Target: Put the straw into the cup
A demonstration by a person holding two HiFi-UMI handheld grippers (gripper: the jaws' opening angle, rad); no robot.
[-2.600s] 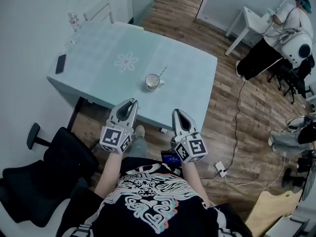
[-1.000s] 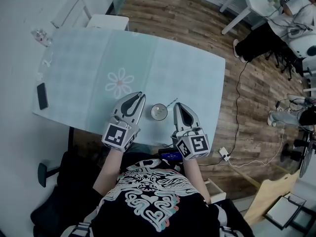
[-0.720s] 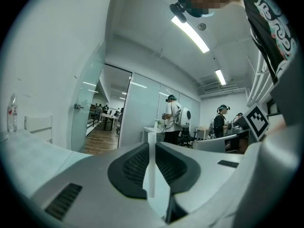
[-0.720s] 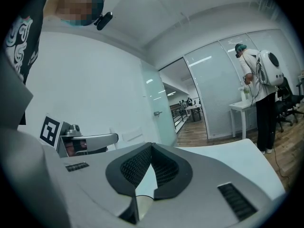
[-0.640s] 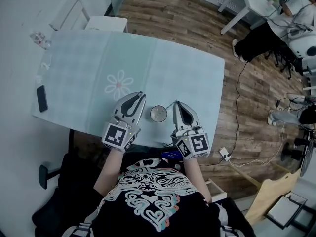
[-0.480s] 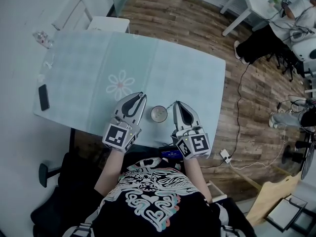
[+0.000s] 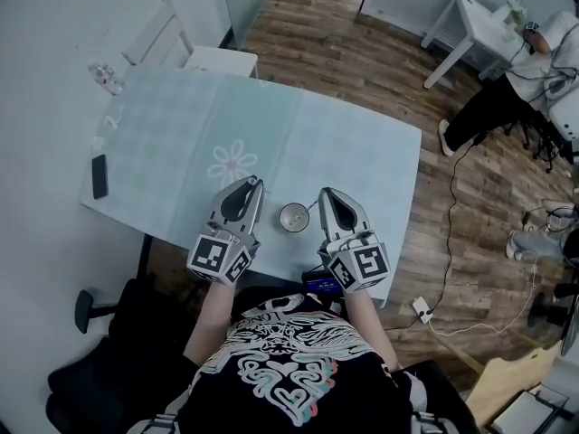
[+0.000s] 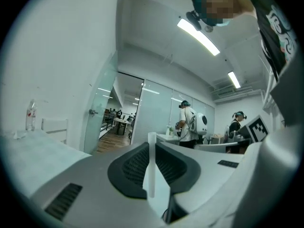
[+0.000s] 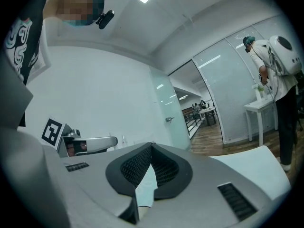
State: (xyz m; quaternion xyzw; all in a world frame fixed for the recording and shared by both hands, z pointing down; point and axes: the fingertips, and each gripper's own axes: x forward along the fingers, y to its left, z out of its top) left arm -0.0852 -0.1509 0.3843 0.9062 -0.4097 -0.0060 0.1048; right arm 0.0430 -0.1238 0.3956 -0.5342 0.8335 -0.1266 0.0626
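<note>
— How many cups are there?
— Just one. The cup (image 7: 293,216) stands on the pale green table (image 7: 362,152), close to the near edge. It is between the two grippers.
— And straws?
— One thin straw (image 7: 312,204). It lies on the table just to the right of the cup. It is not in the cup.
— What about the grippers?
— The left gripper (image 7: 253,186) is just left of the cup. Its jaws are pressed close together. A thin white strip (image 8: 151,167) shows in the slit between them, and I can't tell what it is. The right gripper (image 7: 326,194) is just right of the cup, next to the straw. Its jaws meet at the tips, with nothing in them.
— Any words to read?
— There are two cubes, one on each gripper, and they have black and white squares on them. The black shirt (image 7: 289,382) has a white swirly picture. I can't make out any letters on it.
— What else can you count?
— One flower (image 7: 232,164) printed on the table. One dark phone (image 7: 99,176) near the left edge. One clear bottle (image 7: 107,72) at the far corner. Its label is too small to read.
</note>
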